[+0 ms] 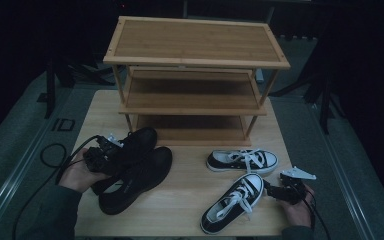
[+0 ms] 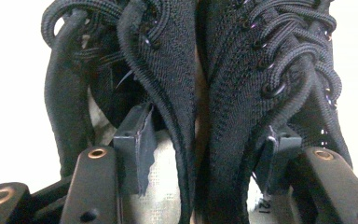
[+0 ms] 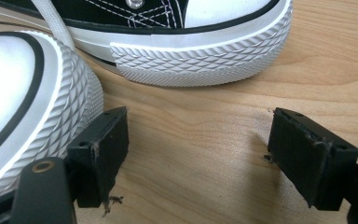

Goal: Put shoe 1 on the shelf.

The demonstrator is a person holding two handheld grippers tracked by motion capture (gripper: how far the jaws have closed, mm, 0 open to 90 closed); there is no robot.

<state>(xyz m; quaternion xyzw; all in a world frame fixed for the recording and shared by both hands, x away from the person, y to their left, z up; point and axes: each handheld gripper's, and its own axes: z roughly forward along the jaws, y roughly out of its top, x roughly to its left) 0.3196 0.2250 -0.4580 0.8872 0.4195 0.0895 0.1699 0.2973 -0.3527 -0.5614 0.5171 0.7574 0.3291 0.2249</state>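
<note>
Left hand-held gripper (image 2: pixel 200 154): jaws spread, one inside each black shoe, straddling the two inner collar walls that meet between them; pads not seen pressing.
Left hand (image 1: pixel 80 172): at the table's left front, wrapped round the gripper body, cable trailing off the edge.
Black shoes (image 1: pixel 135 167): pair side by side, touching, toes aimed toward the rack; laces dark and tied.
Right hand-held gripper (image 3: pixel 198 158): jaws wide apart, bare wood between them, low over the table.
Near sneaker (image 1: pixel 234 201): black canvas, white toe cap just beside the right gripper's left jaw.
Far sneaker (image 1: pixel 242 161): lying crosswise before the rack.
Shoe rack (image 1: pixel 195 75): three bamboo tiers at the table's (image 1: pixel 180 205) back.
</note>
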